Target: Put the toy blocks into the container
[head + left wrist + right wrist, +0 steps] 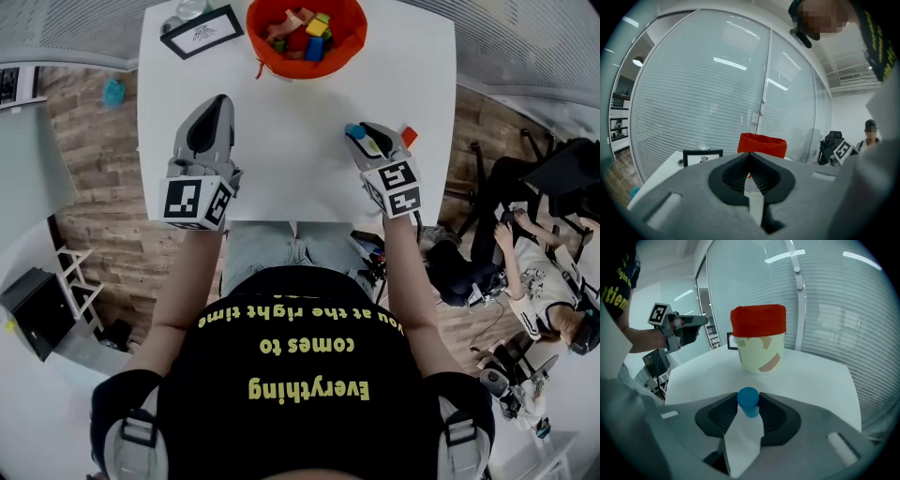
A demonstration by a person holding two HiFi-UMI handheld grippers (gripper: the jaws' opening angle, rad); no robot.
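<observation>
One block held: my right gripper (749,405) is pinched on a blue cylinder block (748,397), well short of the container (761,355).
Left gripper: my left gripper (750,153) has its jaws together and empty, also short of the container.
Carry: I judge it best to squeeze firmly, lift clear of the table (281,159), pass over the container's red rim, then let go low.
Writing: my shirt (300,375) reads "Everything comes to you at the right time"; the framed sign (202,31) beside the container is too small to read.
</observation>
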